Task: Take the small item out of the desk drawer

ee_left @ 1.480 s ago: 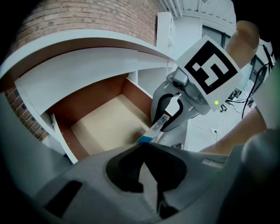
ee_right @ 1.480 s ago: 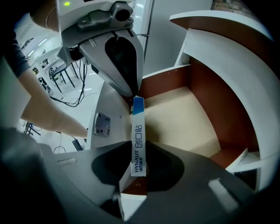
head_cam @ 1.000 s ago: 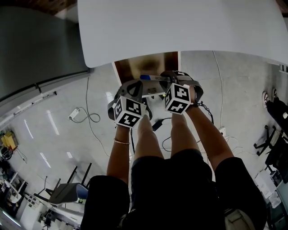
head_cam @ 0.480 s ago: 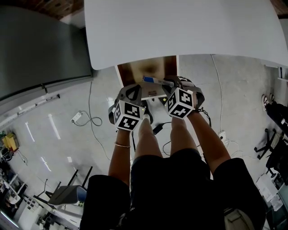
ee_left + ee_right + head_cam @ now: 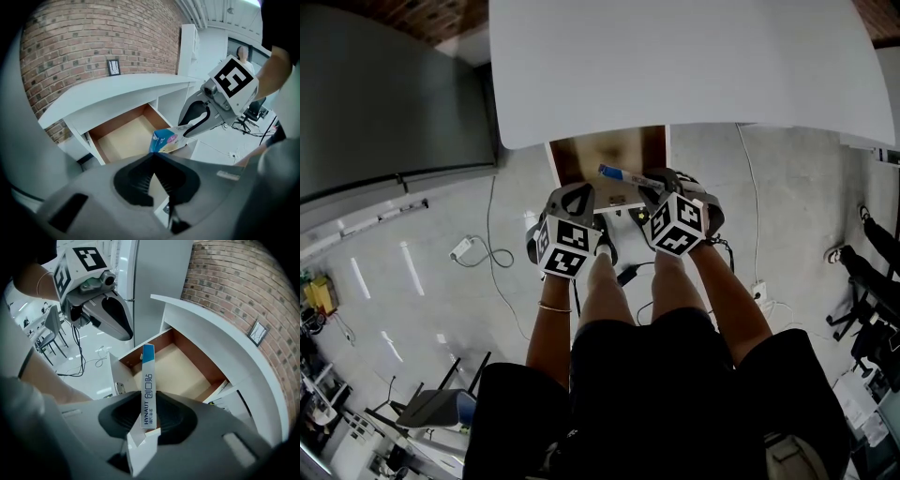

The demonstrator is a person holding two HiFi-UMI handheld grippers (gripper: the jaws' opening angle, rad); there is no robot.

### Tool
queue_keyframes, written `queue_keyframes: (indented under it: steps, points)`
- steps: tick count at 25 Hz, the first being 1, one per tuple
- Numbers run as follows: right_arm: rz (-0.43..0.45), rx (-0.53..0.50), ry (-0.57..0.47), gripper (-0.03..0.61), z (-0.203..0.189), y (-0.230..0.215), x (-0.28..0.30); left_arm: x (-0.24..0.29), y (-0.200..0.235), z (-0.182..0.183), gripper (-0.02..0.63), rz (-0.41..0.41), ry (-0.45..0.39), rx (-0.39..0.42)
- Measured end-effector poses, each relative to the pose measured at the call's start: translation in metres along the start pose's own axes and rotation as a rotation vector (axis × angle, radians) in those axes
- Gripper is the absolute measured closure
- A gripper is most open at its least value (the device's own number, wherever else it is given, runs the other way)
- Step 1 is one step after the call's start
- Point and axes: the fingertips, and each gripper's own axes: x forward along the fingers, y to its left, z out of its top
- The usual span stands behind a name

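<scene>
The drawer [image 5: 609,150] stands pulled out under the white desk top [image 5: 694,66], and its wooden bottom [image 5: 126,138] looks bare. My right gripper [image 5: 649,184] is shut on a slim white and blue box [image 5: 619,174], printed HYNAUT [image 5: 148,390], which sticks out past the jaws above the drawer's front. In the left gripper view the box's blue end [image 5: 164,140] shows under the right gripper [image 5: 197,122]. My left gripper [image 5: 573,195] hangs beside it at the drawer's left front corner, jaws shut with nothing between them [image 5: 153,157].
Cables and a white power strip [image 5: 456,247] lie on the pale floor to the left. A dark panel [image 5: 384,94] stands left of the desk. Office chairs [image 5: 872,281] are at the far right. A brick wall [image 5: 234,282] backs the desk.
Both grippers have risen a little, the right one carrying the box up from the drawer's front. Neither gripper's jaws have visibly changed.
</scene>
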Motion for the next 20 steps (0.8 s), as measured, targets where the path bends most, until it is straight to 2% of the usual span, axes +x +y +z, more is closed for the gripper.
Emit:
queue_keyframes:
  steps: [15, 20]
  points:
    - [-0.042, 0.105, -0.056, 0.471, 0.016, -0.016, -0.038, -0.028, 0.001, 0.033, 0.615, 0.009, -0.04, 0.009]
    - [-0.053, 0.132, -0.078, 0.469, 0.021, -0.018, -0.053, -0.043, 0.001, 0.042, 0.615, 0.012, -0.066, -0.015]
